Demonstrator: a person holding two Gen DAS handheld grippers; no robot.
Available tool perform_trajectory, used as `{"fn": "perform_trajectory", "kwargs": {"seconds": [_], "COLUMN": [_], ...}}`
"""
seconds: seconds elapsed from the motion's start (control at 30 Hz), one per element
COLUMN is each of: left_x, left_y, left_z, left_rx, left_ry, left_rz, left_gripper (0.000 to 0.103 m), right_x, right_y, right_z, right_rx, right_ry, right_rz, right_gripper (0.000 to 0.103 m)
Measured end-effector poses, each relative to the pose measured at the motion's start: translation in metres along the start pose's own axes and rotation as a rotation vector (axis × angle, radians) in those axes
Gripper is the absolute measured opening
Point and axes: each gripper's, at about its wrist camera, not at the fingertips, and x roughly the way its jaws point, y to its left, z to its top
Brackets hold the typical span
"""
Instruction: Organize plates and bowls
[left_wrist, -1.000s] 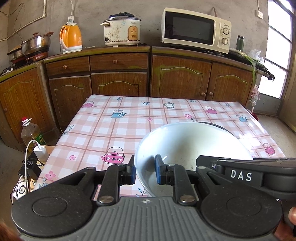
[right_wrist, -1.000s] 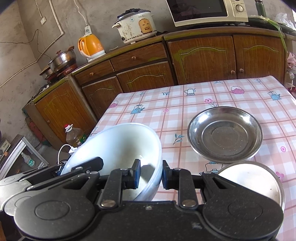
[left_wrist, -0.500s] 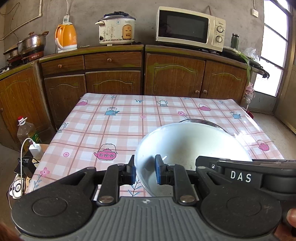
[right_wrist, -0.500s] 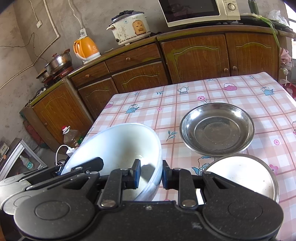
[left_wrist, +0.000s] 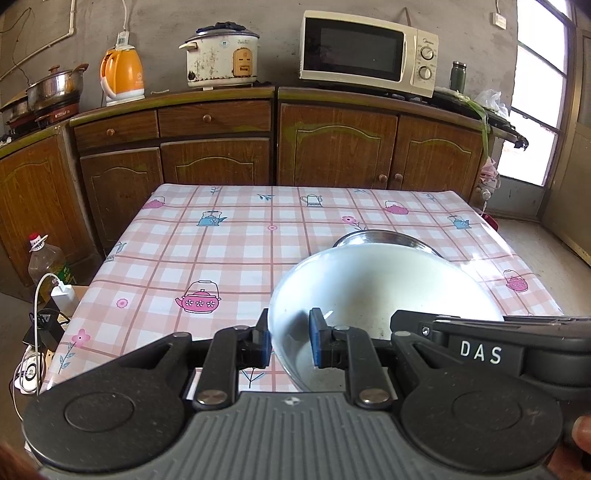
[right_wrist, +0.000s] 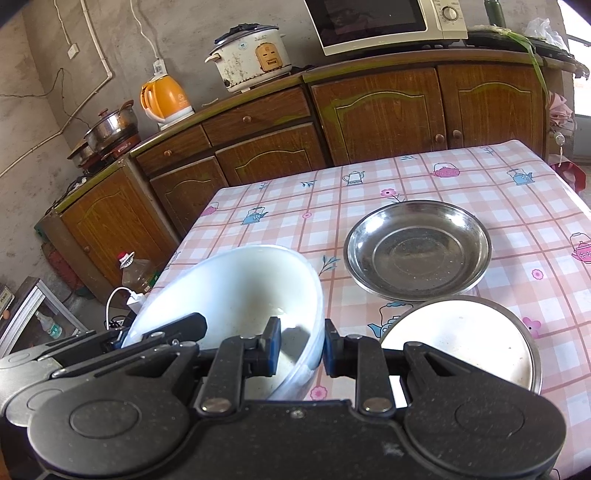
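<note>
White bowl (right_wrist: 236, 295): rigid, glossy, likely slippery and breakable. Left gripper (left_wrist: 288, 341) and right gripper (right_wrist: 300, 347) each clamp opposite rim walls; rim holds look sound.

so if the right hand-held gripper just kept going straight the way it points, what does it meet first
The right hand-held gripper is shut on the white bowl rim, so the bowl leads. Ahead and down lies the checked tablecloth, probably just left of the steel plate; depth is unclear.

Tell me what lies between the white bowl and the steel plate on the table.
Nothing but bare checked tablecloth separates the white bowl from the steel plate, seen clearly in the right wrist view.
</note>
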Motion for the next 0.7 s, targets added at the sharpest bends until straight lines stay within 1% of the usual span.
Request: {"fn": "perform_trajectory", "kwargs": {"seconds": [0.7], "left_x": [-0.008], "left_y": [-0.018], "left_z": [-0.007], "left_rx": [0.021], "left_ry": [-0.001], "left_rz": [-0.026], "left_gripper": [0.020], "right_x": [-0.019], "right_y": [-0.014], "right_z": [-0.009], "right_rx": [0.013], "right_ry": [-0.019], "right_rz": [-0.022], "right_gripper": [0.030]}}
